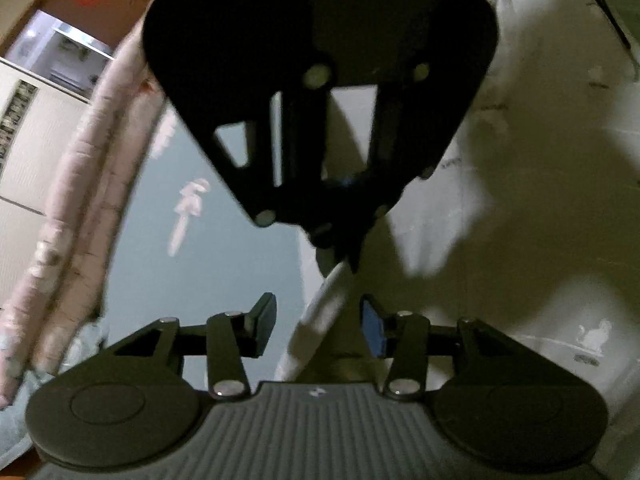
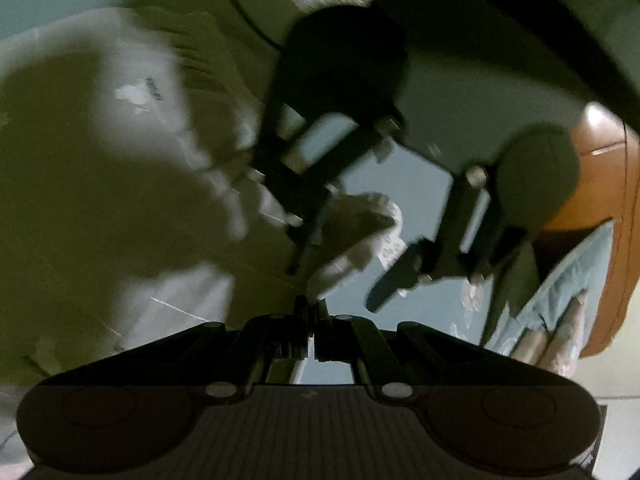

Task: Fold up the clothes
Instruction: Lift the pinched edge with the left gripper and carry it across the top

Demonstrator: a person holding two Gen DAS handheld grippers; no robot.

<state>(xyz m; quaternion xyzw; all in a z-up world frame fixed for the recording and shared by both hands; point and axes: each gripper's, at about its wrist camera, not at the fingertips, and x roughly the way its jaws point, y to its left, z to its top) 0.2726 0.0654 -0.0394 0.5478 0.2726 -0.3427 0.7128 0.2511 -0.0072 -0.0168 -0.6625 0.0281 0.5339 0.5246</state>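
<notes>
With the left gripper (image 1: 318,330) spread around a fold of the white garment (image 1: 520,160) at twelve o'clock and the right gripper (image 2: 308,312) pinching its edge, the fold could slip loose and bunch.

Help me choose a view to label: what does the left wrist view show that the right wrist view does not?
Only left wrist: a pale cabinet with a lit opening beside it. Only right wrist: a curved brown wooden board. Both: the white garment lying on the blue sheet, the left gripper open around the garment's edge, and the right gripper shut on that edge.
</notes>
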